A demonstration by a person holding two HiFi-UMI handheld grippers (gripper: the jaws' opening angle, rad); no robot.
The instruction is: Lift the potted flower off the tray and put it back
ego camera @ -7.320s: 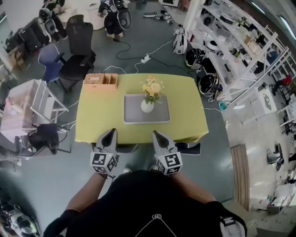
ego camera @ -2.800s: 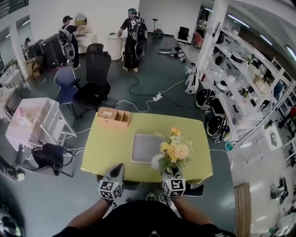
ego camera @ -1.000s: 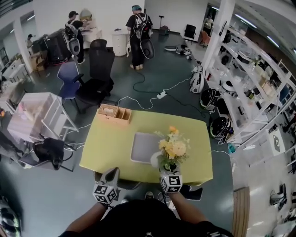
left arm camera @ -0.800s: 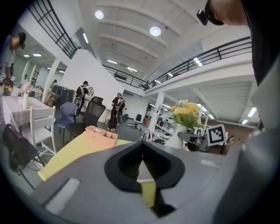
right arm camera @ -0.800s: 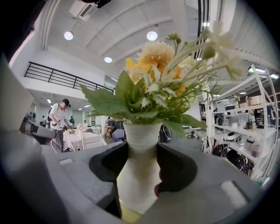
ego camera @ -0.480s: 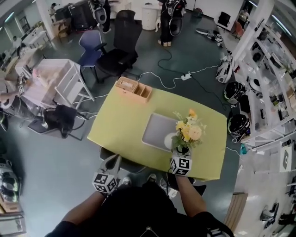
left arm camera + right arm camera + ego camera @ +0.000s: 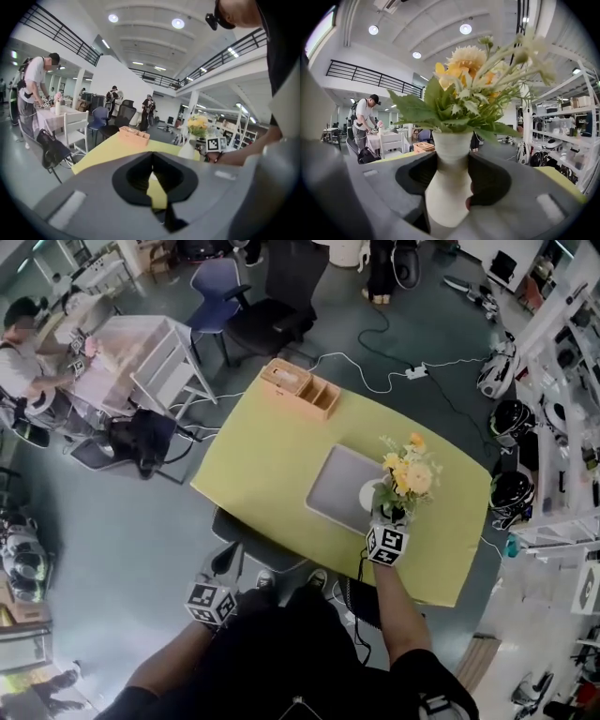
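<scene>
Moved since a second ago: flower (image 7: 409, 471) from the near edge of table (image 7: 258, 460) to over the right part of tray (image 7: 330, 486); left gripper (image 7: 223, 559) off the table's near edge, jaws together, empty; right gripper (image 7: 380, 513) jaws wide, clamped on flower's white pot (image 7: 447, 187); pot touching tray or not, cannot tell.

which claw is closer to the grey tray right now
Right. The right claw holds the potted flower over the right end of the tray; the left claw is off the table, by the person's body.
</scene>
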